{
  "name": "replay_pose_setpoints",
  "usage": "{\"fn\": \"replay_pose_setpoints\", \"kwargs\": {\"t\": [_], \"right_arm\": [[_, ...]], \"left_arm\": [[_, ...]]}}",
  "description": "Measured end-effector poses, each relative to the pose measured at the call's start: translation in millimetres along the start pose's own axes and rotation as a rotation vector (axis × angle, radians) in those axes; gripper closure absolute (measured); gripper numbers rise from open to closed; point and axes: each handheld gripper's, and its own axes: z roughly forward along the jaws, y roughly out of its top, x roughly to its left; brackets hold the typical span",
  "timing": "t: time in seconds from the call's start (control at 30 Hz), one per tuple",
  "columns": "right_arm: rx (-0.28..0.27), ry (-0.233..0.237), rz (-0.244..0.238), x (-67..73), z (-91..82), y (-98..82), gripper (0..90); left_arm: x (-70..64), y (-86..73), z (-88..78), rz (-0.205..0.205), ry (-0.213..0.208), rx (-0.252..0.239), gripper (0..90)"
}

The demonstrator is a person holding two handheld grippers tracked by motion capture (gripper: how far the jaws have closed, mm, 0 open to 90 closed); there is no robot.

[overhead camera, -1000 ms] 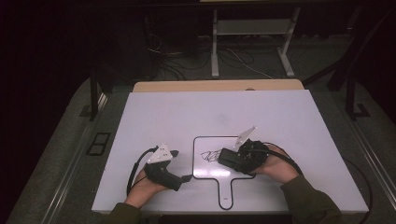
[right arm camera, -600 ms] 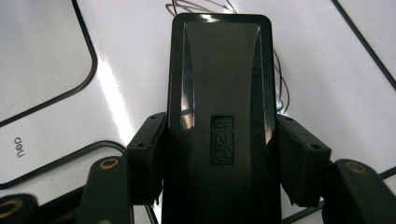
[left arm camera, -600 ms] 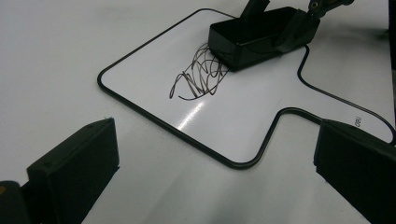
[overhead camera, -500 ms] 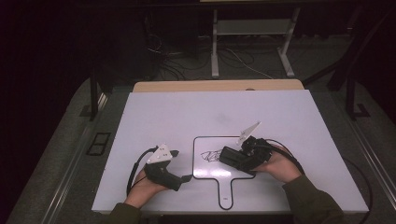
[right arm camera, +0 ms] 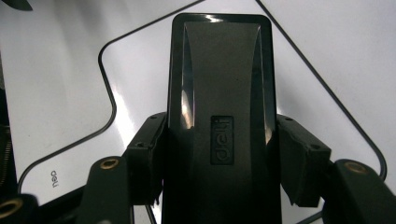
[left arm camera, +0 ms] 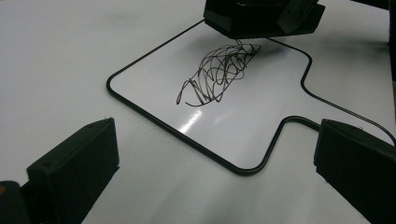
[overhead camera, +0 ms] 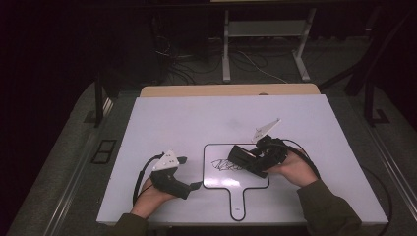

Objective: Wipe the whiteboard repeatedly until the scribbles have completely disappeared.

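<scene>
A small paddle-shaped whiteboard [overhead camera: 246, 179] with a black rim lies at the table's near middle, its handle toward me. A black scribble [overhead camera: 227, 164] [left arm camera: 217, 72] marks its face. My right gripper [overhead camera: 252, 158] is shut on a black eraser block [right arm camera: 222, 112] [overhead camera: 242, 156], whose far end hangs over the right end of the scribble. The eraser's front edge [left arm camera: 261, 18] also appears at the top of the left gripper view. My left gripper [overhead camera: 189, 173] rests on the table left of the board, open, with nothing between its jaws.
The white table top [overhead camera: 196, 123] stretches wide behind and beside the board. A wooden strip [overhead camera: 231, 90] runs along its far edge. Cables trail from both grippers near the front edge. Dark floor with stands and cords lies beyond.
My right gripper with the eraser has shifted a little to the right and tilted, its grey plate rising. The left gripper has stayed put.
</scene>
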Motion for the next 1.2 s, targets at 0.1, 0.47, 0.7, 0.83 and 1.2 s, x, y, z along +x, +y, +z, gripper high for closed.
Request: {"fn": "replay_pose_setpoints", "kwargs": {"t": [0.1,0.47,0.7,0.83,1.2], "right_arm": [[-0.010,0.002,-0.001,0.6,-1.0,4.3,39.2],[-0.015,0.004,-0.029,0.8,5.9,23.1,39.2],[-0.012,-0.005,-0.036,0.1,16.2,35.0,39.1],[-0.002,-0.007,-0.036,-0.3,27.3,42.7,39.2],[0.068,-0.040,-0.096,6.0,60.7,66.4,39.1]], "left_arm": [[-1.0,0.1,-0.2,0.002,0.007,0.003,0.0],[-2.9,0.4,0.8,0.011,0.005,0.009,0.0],[-2.8,0.6,1.0,0.012,0.013,0.010,0.0],[-3.2,0.8,1.0,0.009,0.016,0.003,0.0],[-3.1,0.5,0.7,0.012,0.014,0.003,0.0]]}}
